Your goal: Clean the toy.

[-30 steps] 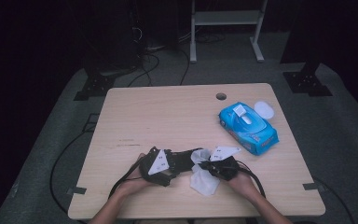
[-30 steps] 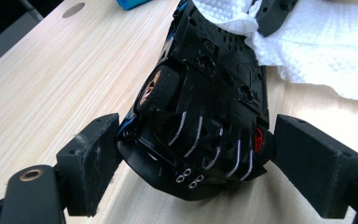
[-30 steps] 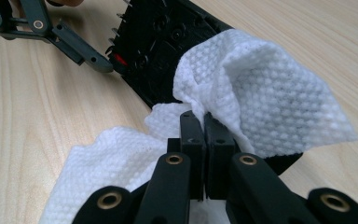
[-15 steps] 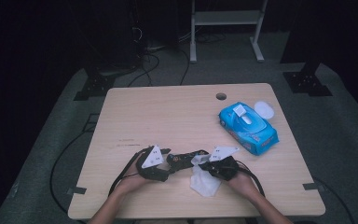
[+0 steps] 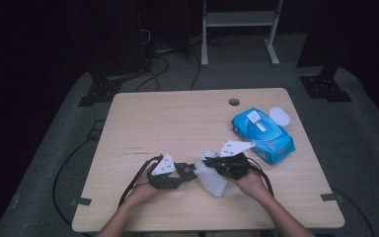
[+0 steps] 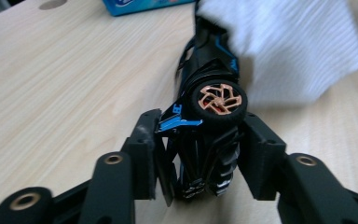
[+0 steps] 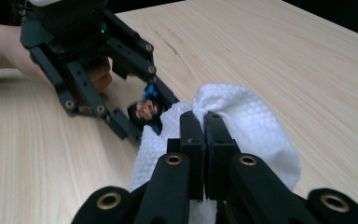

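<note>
Two grippers low on light wood table (image 5: 177, 123): left gripper (image 6: 200, 158) jaws just closing, now clamped on black toy car (image 6: 209, 116); right gripper (image 7: 204, 126) pinched tight on white wipe (image 7: 256, 126) touching car. Farther right, blue wipes pack (image 5: 262, 132). Beyond table, grey floor (image 5: 370, 148), cables, white frame (image 5: 239, 19), dark room.

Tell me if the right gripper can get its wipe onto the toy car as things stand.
Probably yes. The right gripper pinches the wipe right beside the toy car, which the left gripper clamps; nothing lies between them.
</note>
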